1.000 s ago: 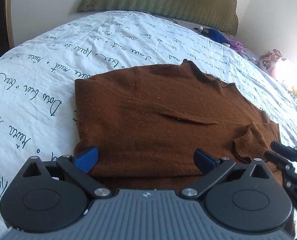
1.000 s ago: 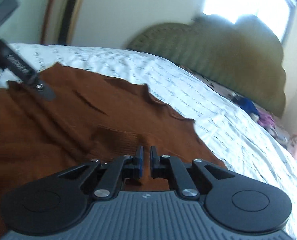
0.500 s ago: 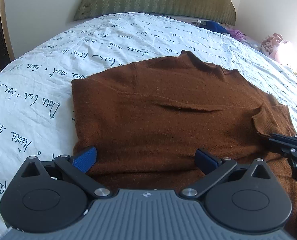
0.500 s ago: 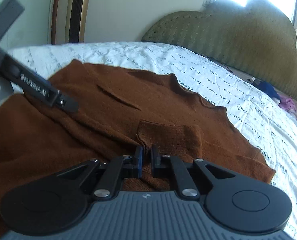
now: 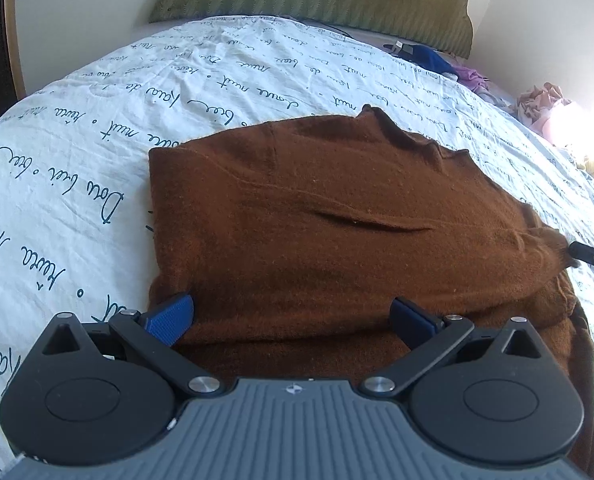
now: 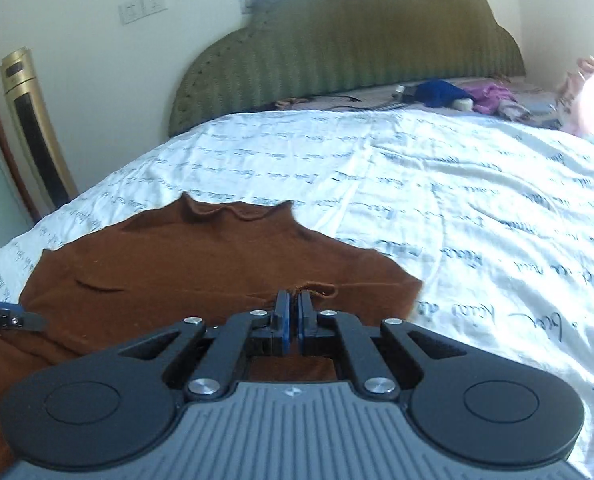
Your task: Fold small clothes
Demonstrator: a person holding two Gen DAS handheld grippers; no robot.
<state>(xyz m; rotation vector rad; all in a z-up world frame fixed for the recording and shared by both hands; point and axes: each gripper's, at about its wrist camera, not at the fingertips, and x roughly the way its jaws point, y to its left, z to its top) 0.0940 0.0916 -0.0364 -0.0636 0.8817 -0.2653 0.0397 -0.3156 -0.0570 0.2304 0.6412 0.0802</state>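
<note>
A brown knit sweater [image 5: 321,216] lies partly folded on the white printed bedsheet [image 5: 97,128], collar toward the headboard. My left gripper [image 5: 291,314] is open, its blue pads spread over the sweater's near edge. My right gripper [image 6: 290,314] is shut on a fold of the sweater's cuff or edge [image 6: 313,290] at the sweater's right side. The right gripper's finger tip shows at the right edge of the left wrist view [image 5: 589,258]. The sweater also fills the lower left of the right wrist view [image 6: 201,264].
A green padded headboard [image 6: 337,44] stands at the far end of the bed. Blue, purple and pink clothes [image 6: 469,98] lie near it at the right. A gold tower unit [image 6: 33,128] stands by the left wall.
My right gripper has pulled its held sweater edge over toward the right side and turned to face the headboard. My left gripper has stayed open over the near edge.
</note>
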